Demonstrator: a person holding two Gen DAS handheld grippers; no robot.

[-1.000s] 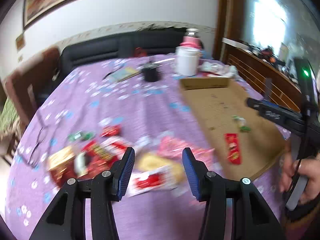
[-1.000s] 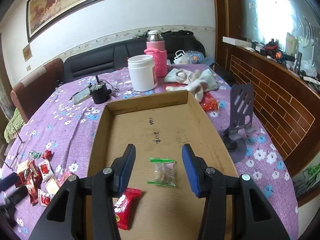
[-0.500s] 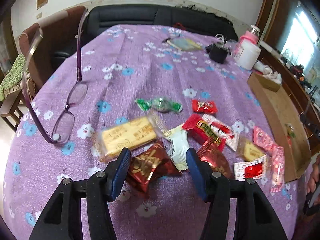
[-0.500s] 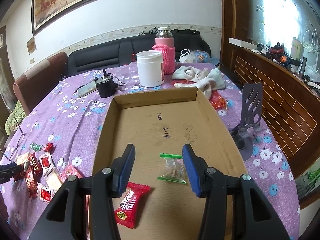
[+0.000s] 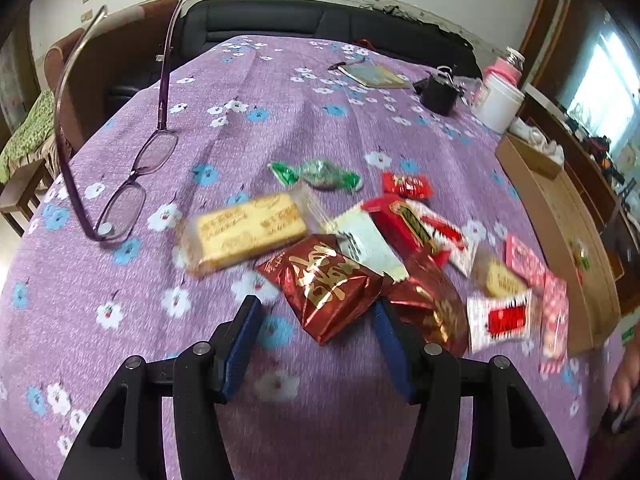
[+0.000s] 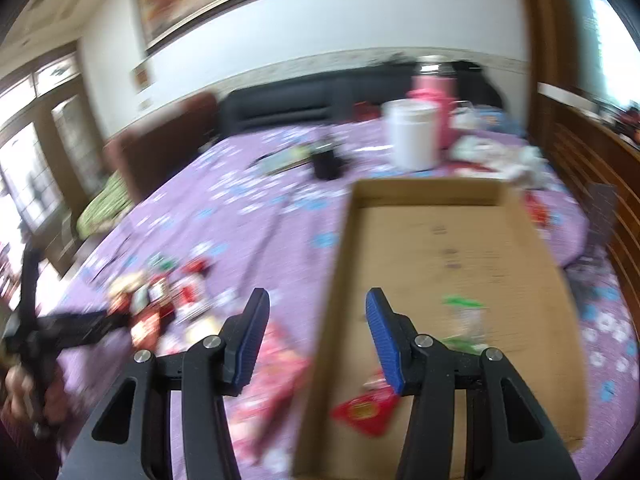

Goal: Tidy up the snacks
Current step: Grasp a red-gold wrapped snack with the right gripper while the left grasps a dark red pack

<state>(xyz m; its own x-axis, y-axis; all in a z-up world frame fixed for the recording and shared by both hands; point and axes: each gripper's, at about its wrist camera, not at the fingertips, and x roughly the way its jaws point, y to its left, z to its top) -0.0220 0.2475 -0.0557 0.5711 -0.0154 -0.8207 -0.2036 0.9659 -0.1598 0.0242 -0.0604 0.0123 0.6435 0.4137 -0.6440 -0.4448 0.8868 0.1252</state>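
The left gripper (image 5: 316, 332) has dropped to the snack pile, fingers just spread around the red packet (image 5: 330, 290), ready to pinch.

Right wrist view motion-blurred; snack pile (image 6: 168, 300) unreadable; cardboard tray (image 6: 440, 240) near end cut off.

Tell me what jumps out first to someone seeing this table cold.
The heap of bright snack packets on the purple flowered tablecloth, with a dark red foil packet with gold lettering lying nearest the open left tool. Purple-framed glasses sit to the left of the heap. To its right lies a shallow cardboard tray, holding only a green-ended sweet and a red packet.
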